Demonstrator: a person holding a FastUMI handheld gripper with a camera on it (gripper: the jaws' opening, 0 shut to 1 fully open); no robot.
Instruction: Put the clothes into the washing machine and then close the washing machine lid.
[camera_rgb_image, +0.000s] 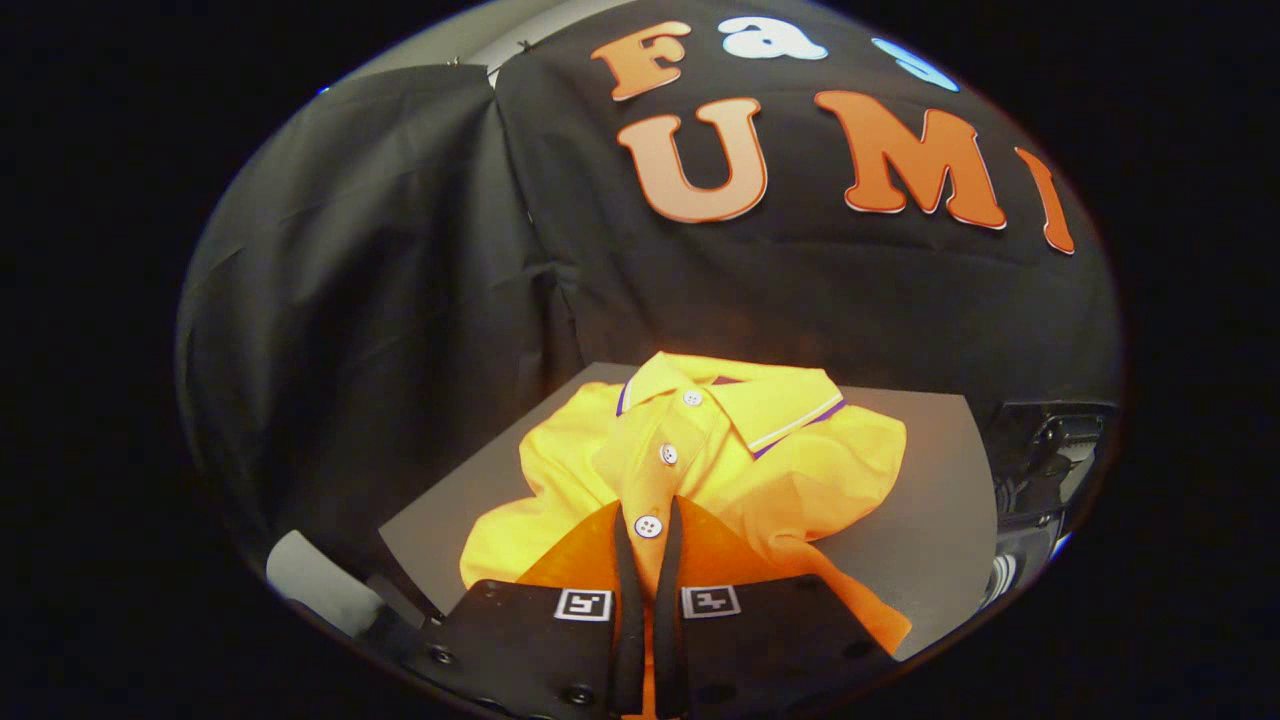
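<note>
My claw (648, 520), its 2 fingers nearly together pinching the button placket, holds the crumpled yellow polo shirt (800, 460) lying straight ahead on the grey counter (930, 540).

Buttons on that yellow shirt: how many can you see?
3, in a line down the yellow shirt's placket: one by the collar, one midway, one between the nearly closed gripper's fingertips. Folds may hide more.
</note>
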